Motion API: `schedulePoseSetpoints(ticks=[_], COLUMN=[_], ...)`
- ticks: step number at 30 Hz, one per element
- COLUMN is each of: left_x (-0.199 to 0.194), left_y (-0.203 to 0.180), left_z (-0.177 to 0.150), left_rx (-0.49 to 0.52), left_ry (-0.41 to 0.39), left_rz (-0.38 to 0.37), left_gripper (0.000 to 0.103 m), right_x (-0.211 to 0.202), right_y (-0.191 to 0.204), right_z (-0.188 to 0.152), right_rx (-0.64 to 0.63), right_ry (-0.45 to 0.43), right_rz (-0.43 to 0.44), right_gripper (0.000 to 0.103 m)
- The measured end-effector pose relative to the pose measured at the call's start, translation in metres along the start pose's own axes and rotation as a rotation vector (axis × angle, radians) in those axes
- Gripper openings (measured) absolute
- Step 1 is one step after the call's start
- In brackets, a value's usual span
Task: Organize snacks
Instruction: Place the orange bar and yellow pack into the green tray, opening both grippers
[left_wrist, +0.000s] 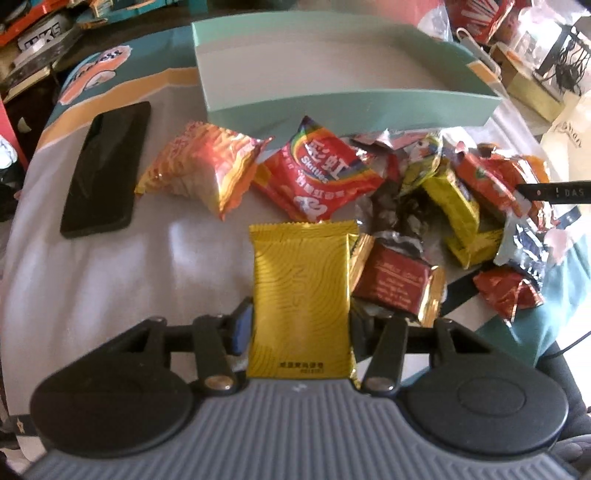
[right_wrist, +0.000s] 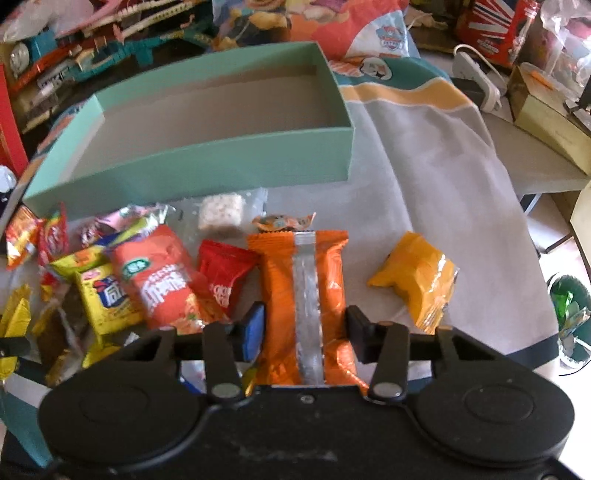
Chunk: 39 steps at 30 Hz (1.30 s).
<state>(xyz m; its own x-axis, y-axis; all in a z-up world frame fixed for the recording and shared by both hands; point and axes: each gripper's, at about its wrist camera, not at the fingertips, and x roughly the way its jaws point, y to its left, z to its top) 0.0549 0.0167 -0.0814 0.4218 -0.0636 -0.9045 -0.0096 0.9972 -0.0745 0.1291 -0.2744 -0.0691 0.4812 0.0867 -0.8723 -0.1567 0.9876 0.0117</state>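
A mint green open box (left_wrist: 354, 107) stands at the back of the grey cloth; it also shows in the right wrist view (right_wrist: 207, 162), with nothing in it. My left gripper (left_wrist: 301, 325) is shut on a gold packet (left_wrist: 301, 291) that stands between its fingers. My right gripper (right_wrist: 304, 332) is shut on an orange packet (right_wrist: 280, 295) with a silver seam. A heap of snacks lies in front of the box: a red Skittles bag (left_wrist: 321, 173), an orange puffed bag (left_wrist: 203, 166), a dark red bar (left_wrist: 395, 284) and yellow packs (left_wrist: 454, 206).
A black phone (left_wrist: 107, 170) lies left on the cloth. A yellow packet (right_wrist: 417, 280) lies apart at the right. A red bag (right_wrist: 225, 277), an orange-red bag (right_wrist: 159, 280) and a rice cake (right_wrist: 221, 214) lie near the box. Clutter rings the table.
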Motion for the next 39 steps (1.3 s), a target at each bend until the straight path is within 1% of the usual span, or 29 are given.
schedulePoseSetpoints(ticks=[3, 6, 12, 15, 19, 21, 24, 27, 28, 29, 33, 37, 39], left_x=[-0.008, -0.02, -0.054, -0.065, -0.061, -0.052, -0.032, -0.002, 0.009, 0.021, 0.062, 0.084, 0.091], left_y=[0.002, 0.006, 0.012, 0.017, 0.022, 0.025, 0.029, 0.034, 0.037, 0.041, 0.054, 0.06, 0.06], left_z=[-0.001, -0.001, 0.011, 0.035, 0.084, 0.113, 0.158, 0.201, 0.211, 0.22, 0.248, 0.263, 0.267], left_rx=[-0.012, -0.031, -0.048, -0.042, -0.039, -0.045, -0.049, -0.066, -0.073, -0.081, -0.091, -0.08, -0.073], left_ry=[-0.015, -0.04, -0.123, -0.165, -0.211, -0.219, -0.228, -0.214, -0.204, -0.194, -0.159, -0.152, -0.155], left_rz=[0.006, -0.012, -0.025, -0.023, 0.009, 0.023, 0.058, 0.083, 0.088, 0.093, 0.121, 0.14, 0.152], left_gripper=[0.05, 0.05, 0.05, 0.05, 0.05, 0.05, 0.05, 0.051, 0.051, 0.051, 0.051, 0.053, 0.055], right_x=[-0.009, -0.022, -0.05, -0.06, -0.059, -0.05, -0.026, 0.004, 0.016, 0.028, 0.074, 0.111, 0.123], right_y=[-0.006, -0.009, -0.009, -0.01, -0.011, -0.008, -0.001, 0.006, 0.007, 0.008, 0.009, 0.005, 0.003], right_z=[0.003, 0.007, 0.015, 0.033, 0.081, 0.109, 0.147, 0.181, 0.192, 0.203, 0.225, 0.236, 0.239], right_rx=[0.031, 0.053, 0.056, 0.064, 0.068, 0.07, 0.057, 0.041, 0.039, 0.038, 0.037, 0.04, 0.045], right_ry=[-0.015, -0.041, -0.097, -0.118, -0.158, -0.163, -0.167, -0.163, -0.157, -0.146, -0.119, -0.107, -0.109], right_rz=[0.01, 0.03, 0.051, 0.085, 0.116, 0.131, 0.125, 0.106, 0.101, 0.092, 0.076, 0.077, 0.09], right_gripper=[0.046, 0.046, 0.046, 0.046, 0.046, 0.046, 0.046, 0.046, 0.046, 0.046, 0.046, 0.047, 0.052])
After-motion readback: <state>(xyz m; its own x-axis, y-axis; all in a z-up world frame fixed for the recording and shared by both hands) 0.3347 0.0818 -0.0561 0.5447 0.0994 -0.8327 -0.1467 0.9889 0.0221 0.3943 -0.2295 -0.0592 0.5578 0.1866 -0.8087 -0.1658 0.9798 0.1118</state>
